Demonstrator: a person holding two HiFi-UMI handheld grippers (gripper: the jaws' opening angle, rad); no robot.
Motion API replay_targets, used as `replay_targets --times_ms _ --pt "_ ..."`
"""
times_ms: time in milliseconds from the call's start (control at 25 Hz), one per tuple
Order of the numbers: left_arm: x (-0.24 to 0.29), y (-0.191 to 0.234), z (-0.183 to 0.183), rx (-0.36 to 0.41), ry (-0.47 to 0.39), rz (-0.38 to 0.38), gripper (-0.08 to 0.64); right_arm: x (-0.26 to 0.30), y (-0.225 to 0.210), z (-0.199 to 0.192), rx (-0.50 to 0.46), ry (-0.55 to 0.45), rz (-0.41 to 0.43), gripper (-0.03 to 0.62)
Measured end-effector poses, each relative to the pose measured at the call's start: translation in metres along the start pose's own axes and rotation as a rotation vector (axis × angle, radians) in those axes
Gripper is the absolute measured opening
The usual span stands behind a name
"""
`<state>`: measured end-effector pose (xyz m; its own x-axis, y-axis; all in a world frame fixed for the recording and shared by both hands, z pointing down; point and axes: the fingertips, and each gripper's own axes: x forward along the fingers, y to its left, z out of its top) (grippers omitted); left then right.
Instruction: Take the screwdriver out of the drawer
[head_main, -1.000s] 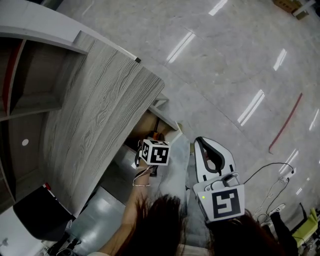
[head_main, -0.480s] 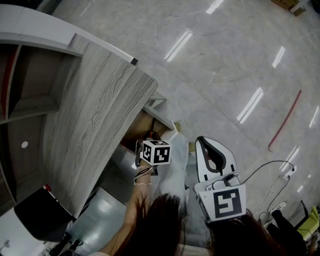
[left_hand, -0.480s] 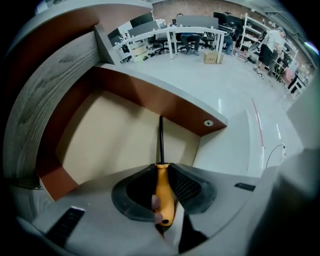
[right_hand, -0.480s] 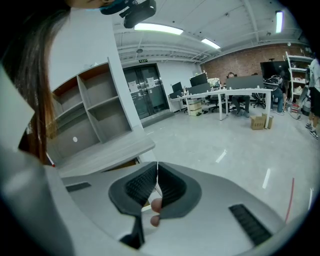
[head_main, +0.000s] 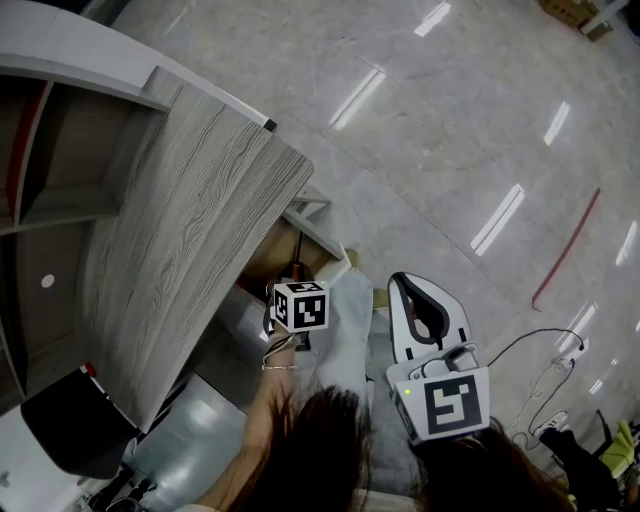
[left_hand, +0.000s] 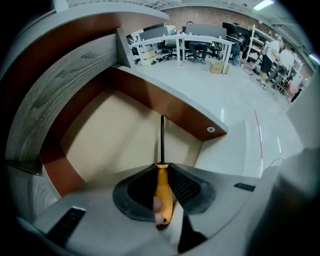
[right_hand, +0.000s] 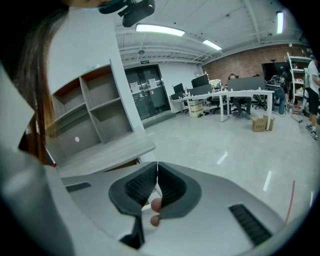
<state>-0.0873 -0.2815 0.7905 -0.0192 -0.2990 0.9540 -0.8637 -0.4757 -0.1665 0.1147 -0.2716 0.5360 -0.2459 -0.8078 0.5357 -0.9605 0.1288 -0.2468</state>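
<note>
1. The left gripper (left_hand: 162, 169) has just been closing its jaws, and they now pinch the orange handle of the screwdriver (left_hand: 162, 192) above the drawer (left_hand: 115, 140)
2. That gripper's marker cube (head_main: 300, 306) has tilted a little

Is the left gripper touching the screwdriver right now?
Touching. In the left gripper view, the left gripper has just been closing its jaws, and they press both sides of the screwdriver at its orange handle; its shaft points into the drawer.
</note>
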Motion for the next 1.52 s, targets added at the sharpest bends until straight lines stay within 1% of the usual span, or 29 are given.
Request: replay_targets --times_ms 160,360,680,1000,1240,1400,1520 --pt "-0.006 0.003 0.001 -0.038 -0.016 -0.015 0.083 -0.003 0.005 0.0 -0.026 -0.002 0.02 0.028" --pt "-0.017 0.005 0.003 -0.074 -0.049 -0.024 0.083 -0.007 0.019 -0.001 -0.046 -0.014 0.08 0.028" --pt "-0.044 0.004 0.013 -0.108 -0.112 -0.031 0.083 -0.013 0.03 0.003 -0.097 -0.026 0.126 0.027" --pt "-0.082 0.01 0.018 -0.165 -0.178 -0.038 0.083 -0.015 0.05 0.007 -0.151 -0.023 0.194 0.026" --pt "-0.118 0.017 0.021 -0.219 -0.246 -0.05 0.083 -0.014 0.069 0.012 -0.201 -0.036 0.235 0.026" --pt "-0.14 0.018 0.022 -0.227 -0.292 -0.074 0.083 -0.015 0.08 0.013 -0.237 -0.034 0.246 0.026" --pt "-0.151 0.02 0.017 -0.233 -0.306 -0.08 0.083 -0.017 0.089 0.013 -0.262 -0.026 0.256 0.026"
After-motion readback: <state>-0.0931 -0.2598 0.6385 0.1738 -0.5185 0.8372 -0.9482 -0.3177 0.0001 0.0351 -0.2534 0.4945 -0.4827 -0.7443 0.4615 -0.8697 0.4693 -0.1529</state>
